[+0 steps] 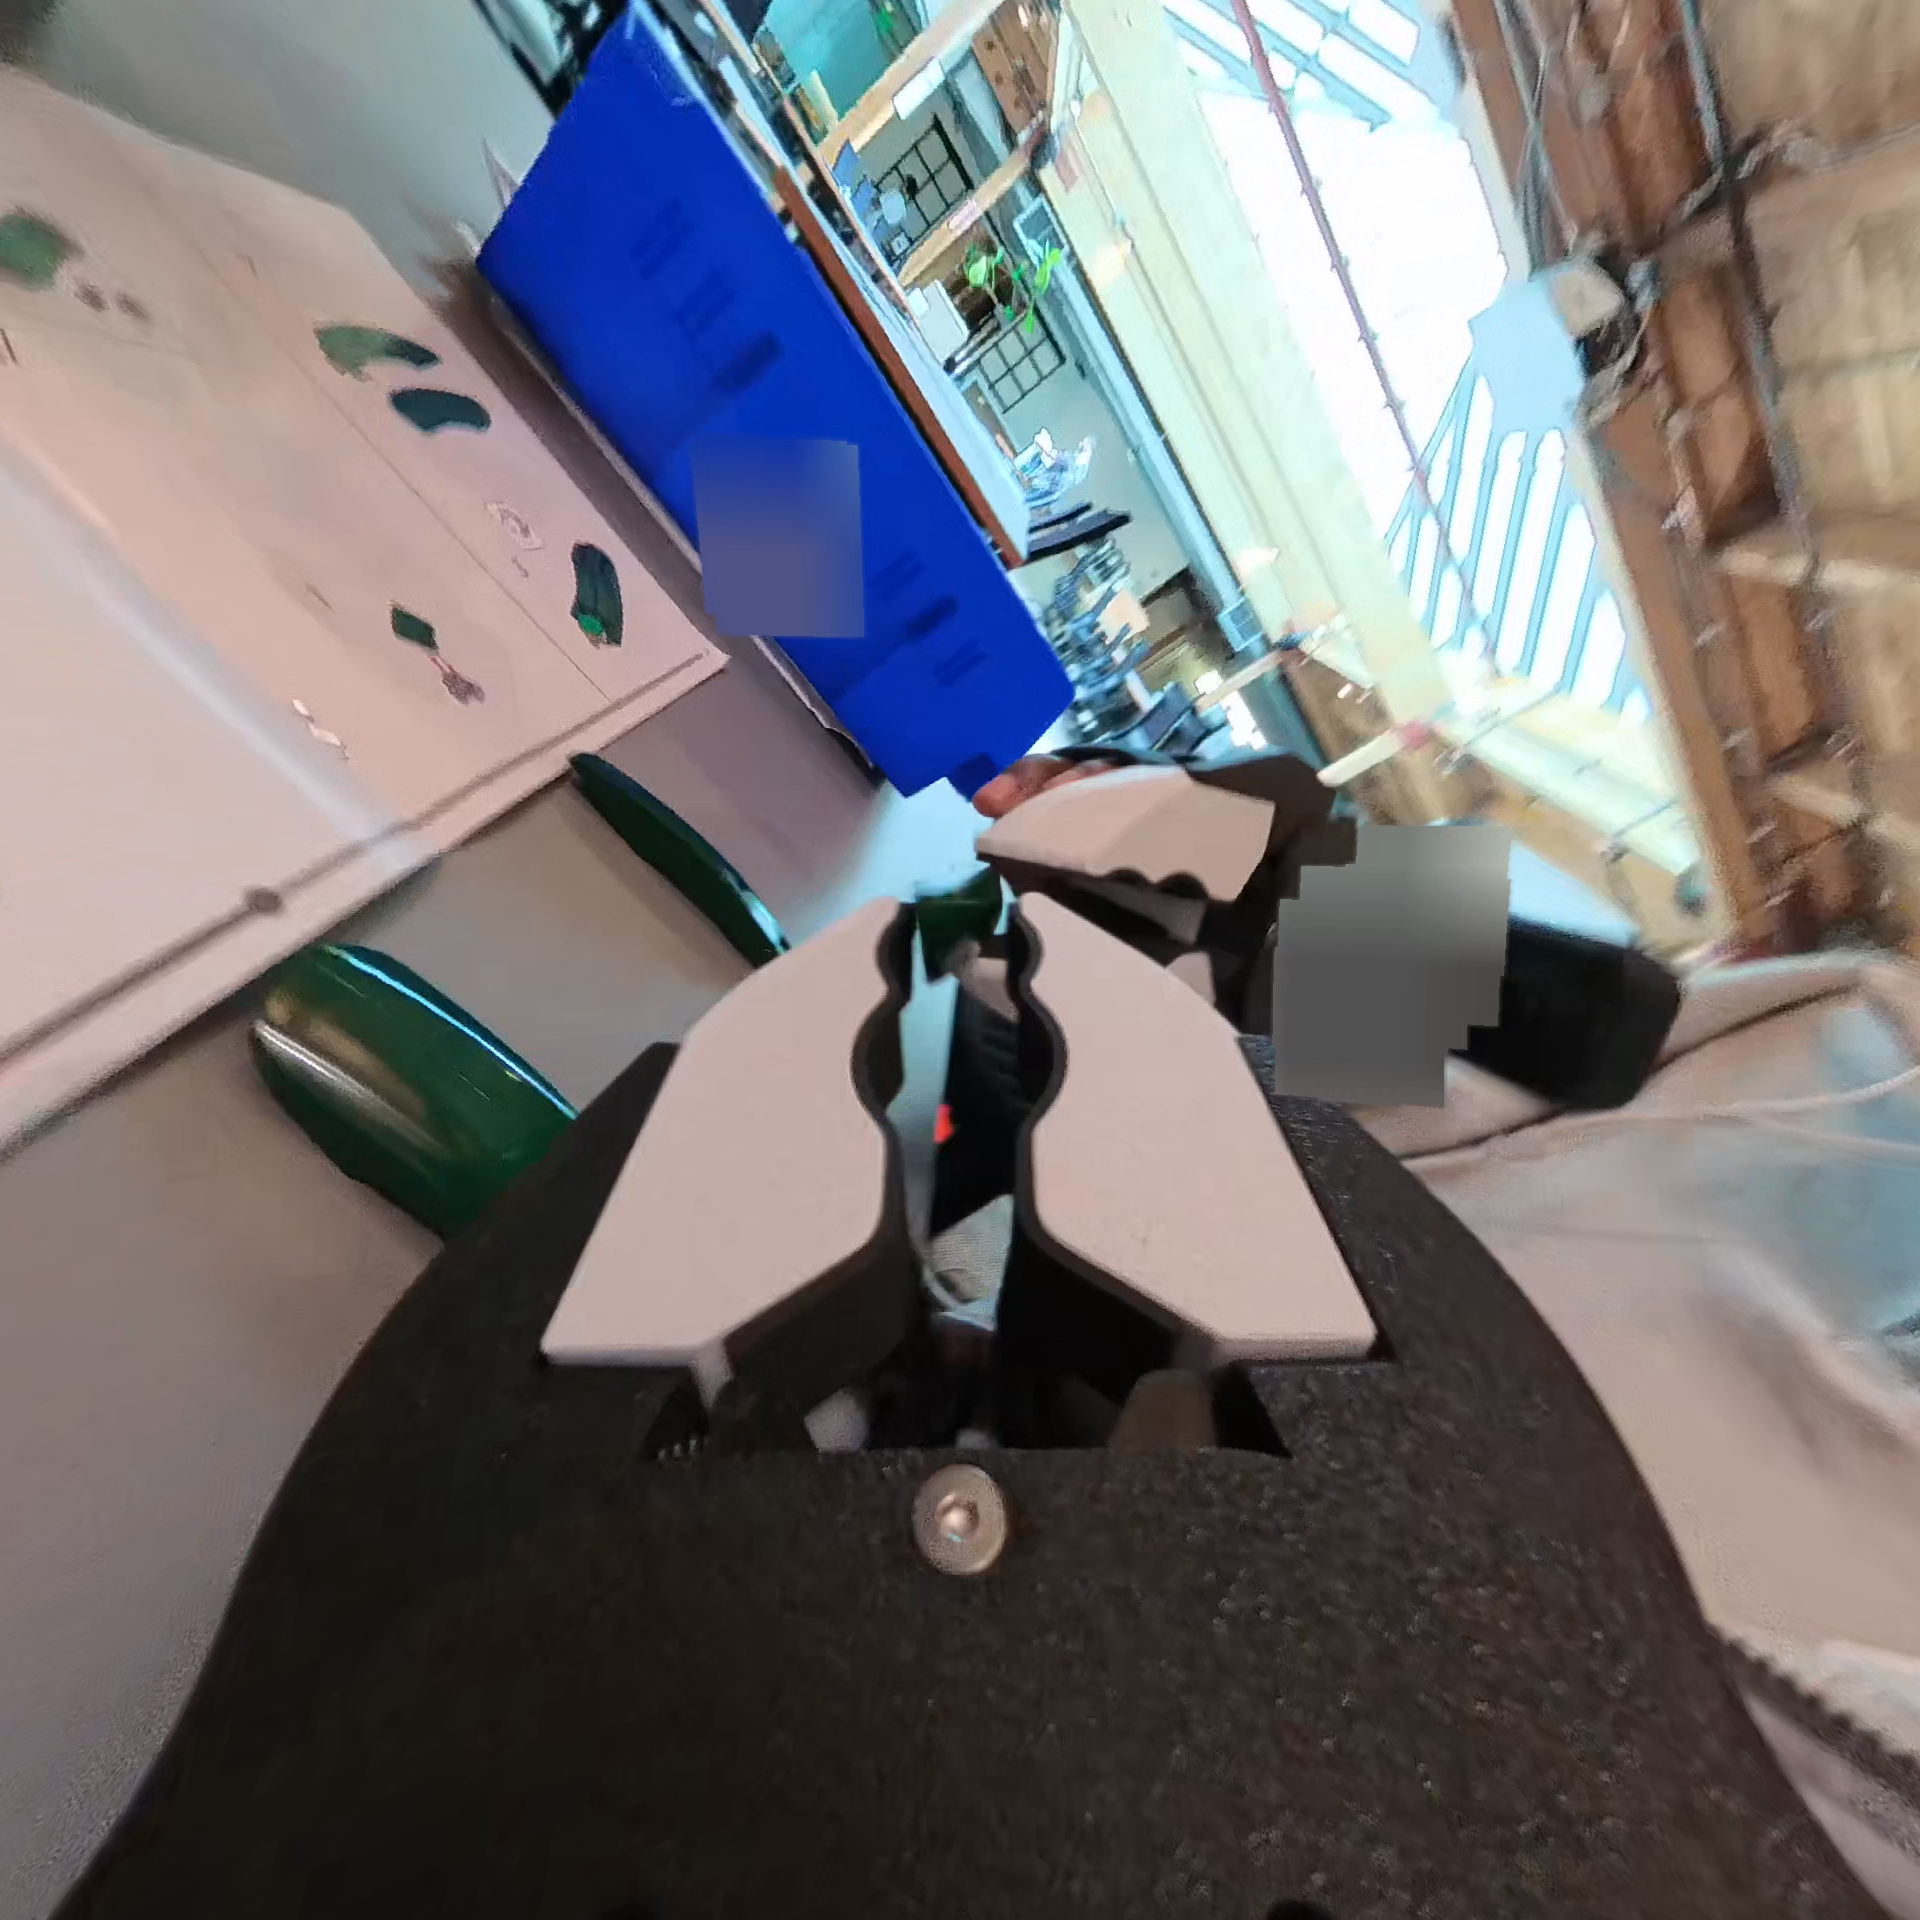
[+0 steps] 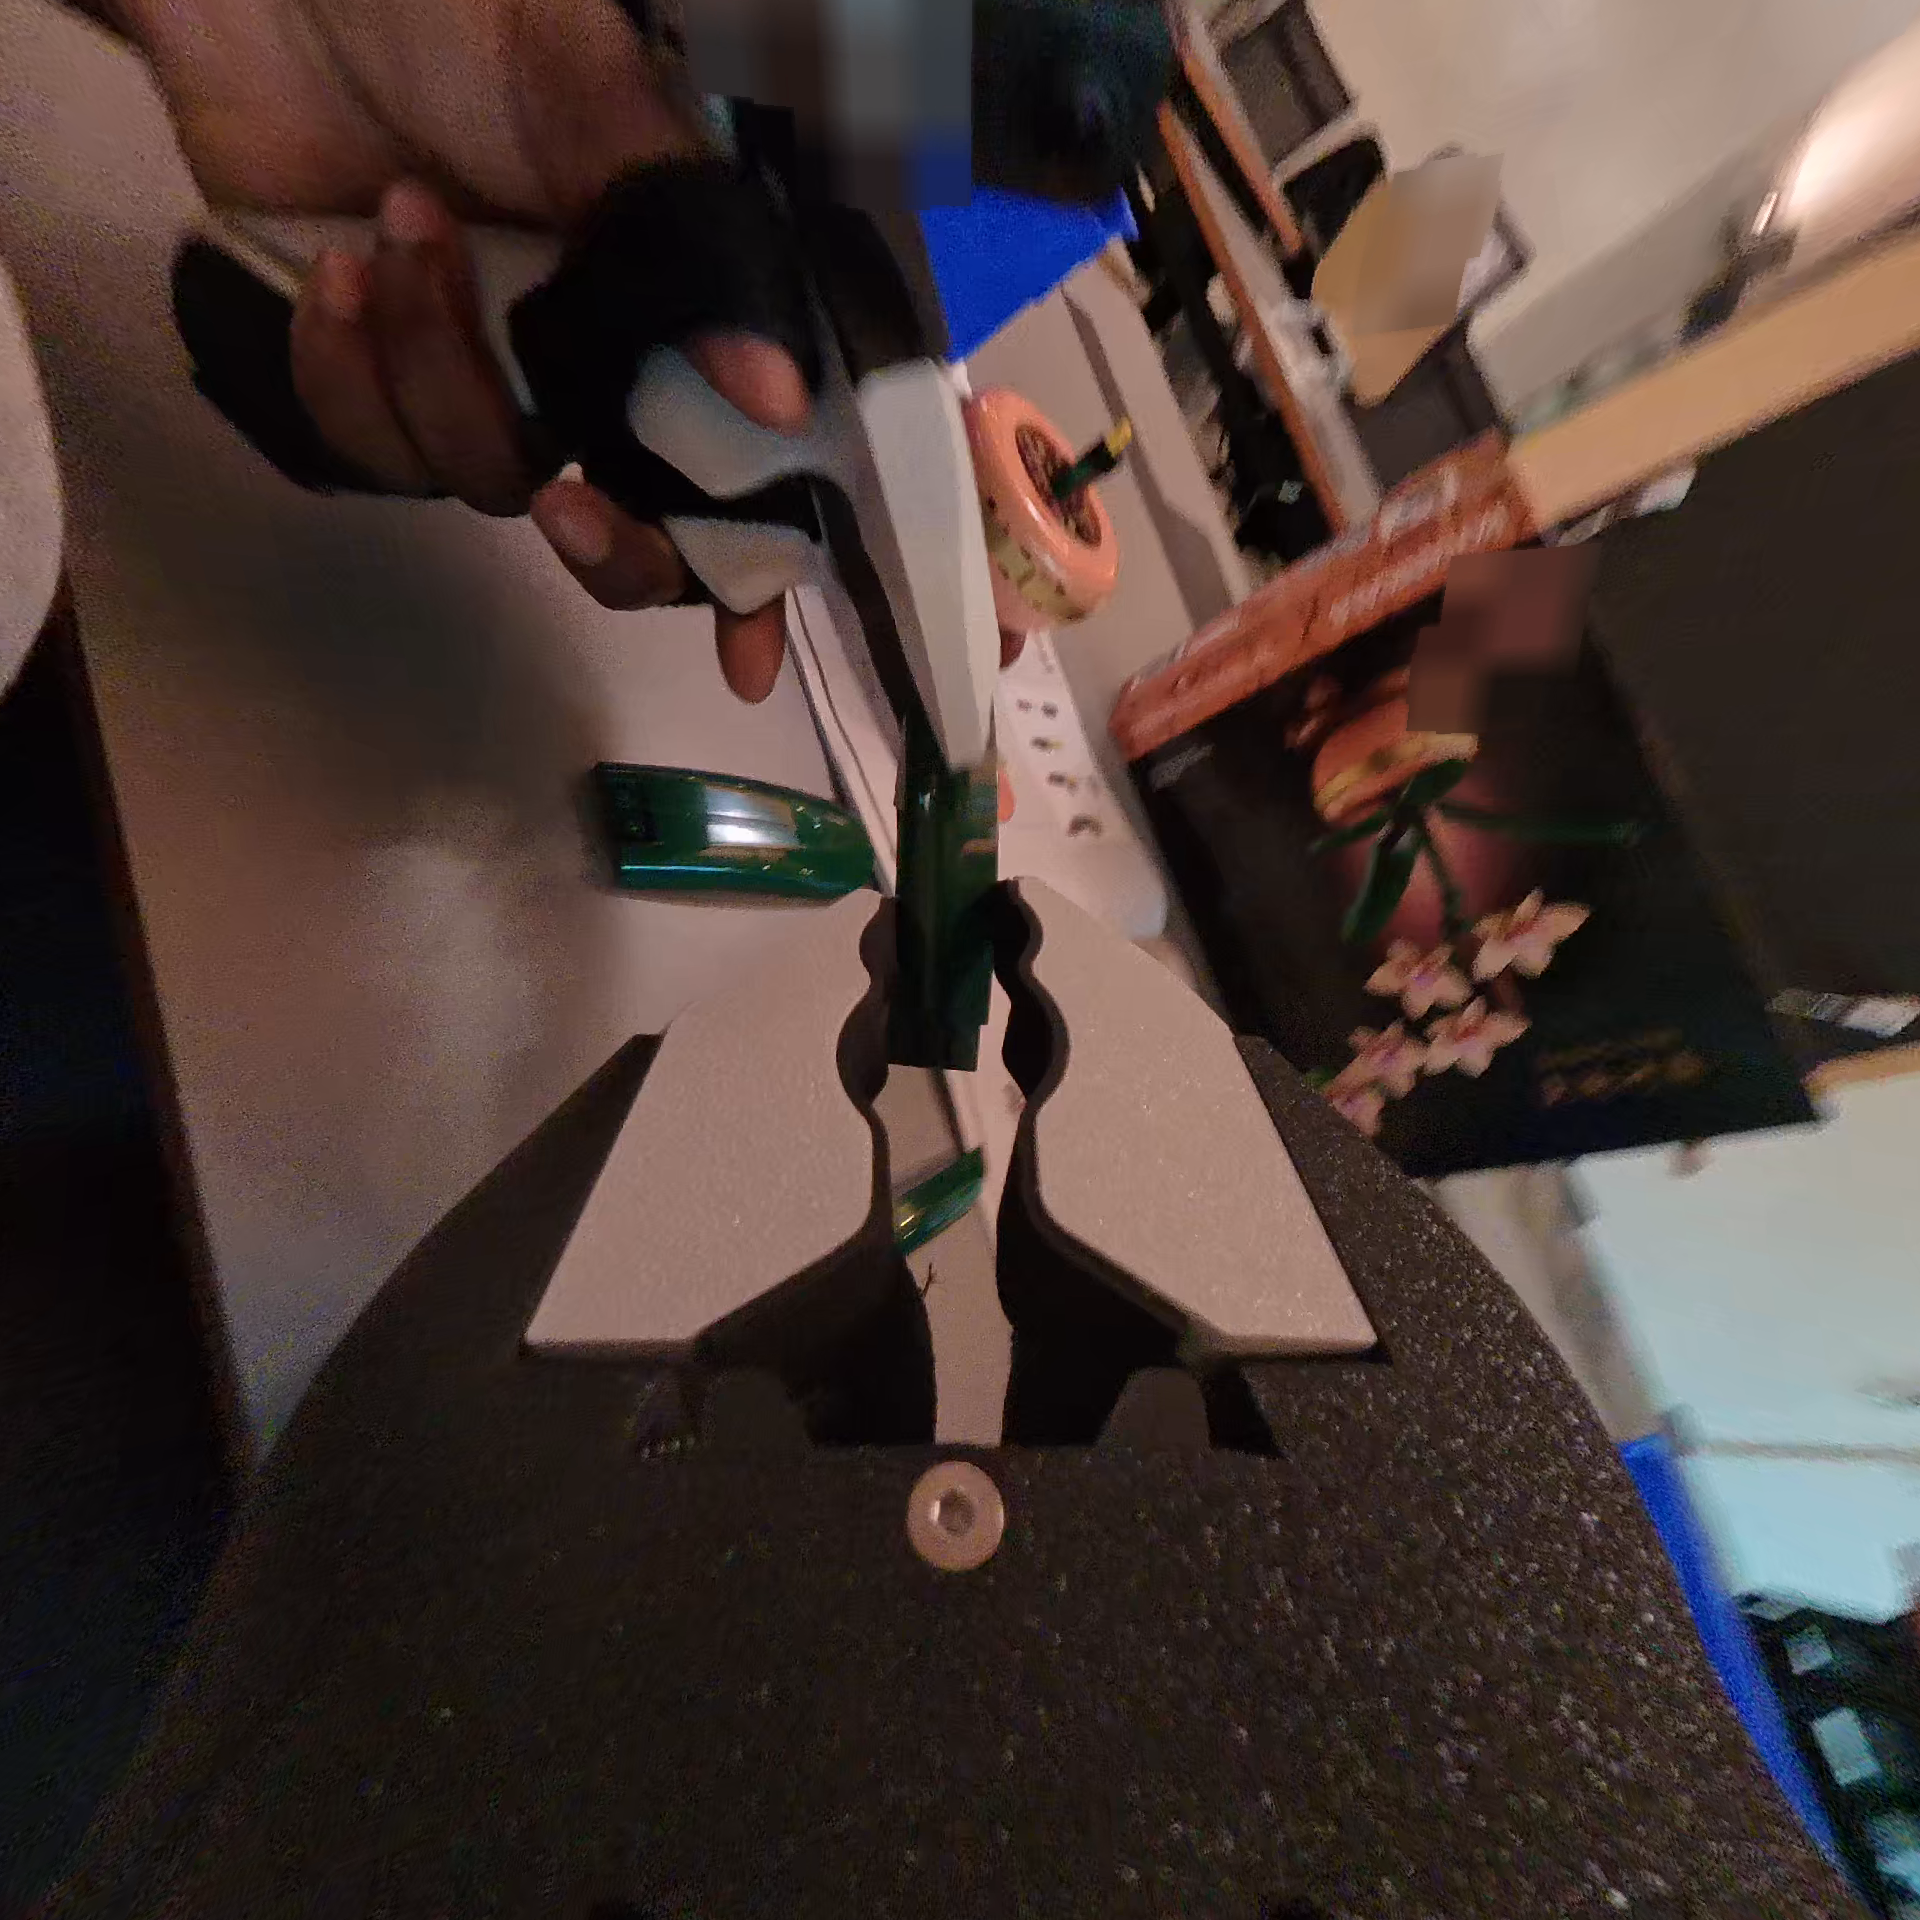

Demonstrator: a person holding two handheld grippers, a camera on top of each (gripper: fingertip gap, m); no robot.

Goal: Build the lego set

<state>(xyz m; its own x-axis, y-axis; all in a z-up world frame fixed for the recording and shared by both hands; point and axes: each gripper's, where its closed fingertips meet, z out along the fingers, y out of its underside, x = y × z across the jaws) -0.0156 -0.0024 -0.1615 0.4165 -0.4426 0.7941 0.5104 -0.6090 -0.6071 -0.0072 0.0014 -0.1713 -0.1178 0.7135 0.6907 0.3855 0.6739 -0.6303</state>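
Here the dark green leaf piece [image 2: 935,935] hangs in the air, pinched between my right gripper [image 2: 940,940] and my left gripper [image 1: 958,930], both clenched on it. Another green leaf [image 2: 727,831] lies on the table [image 2: 364,883] below, near the instruction booklet [image 1: 260,520].

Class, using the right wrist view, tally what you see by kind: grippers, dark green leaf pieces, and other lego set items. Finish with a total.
Grippers: 2, the left gripper and the right gripper.
Dark green leaf pieces: 3, the held leaf piece, the large loose leaf and the small loose leaf.
Round pink pot: 1.
Lego box: 1.
Total: 7.
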